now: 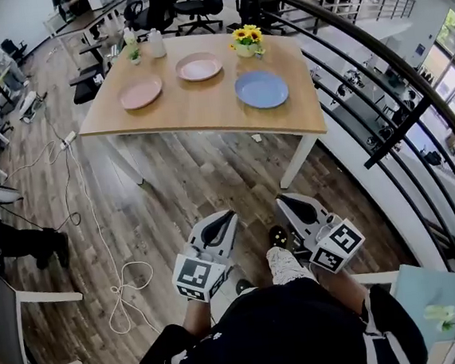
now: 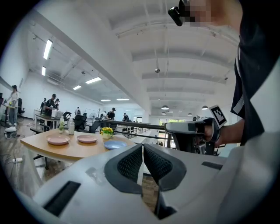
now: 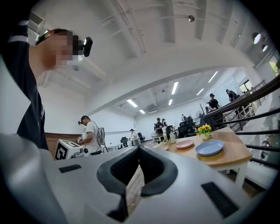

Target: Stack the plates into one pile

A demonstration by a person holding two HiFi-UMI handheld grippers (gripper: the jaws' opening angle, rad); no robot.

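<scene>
Three plates lie apart from one another on the table: a pink plate at its left, a second pink plate at the middle toward its far edge, and a blue plate at its right, with flowers at the far edge behind it. Well short of the table's near edge, the left gripper and the right gripper point toward it side by side, each with its jaws together on nothing.
</scene>
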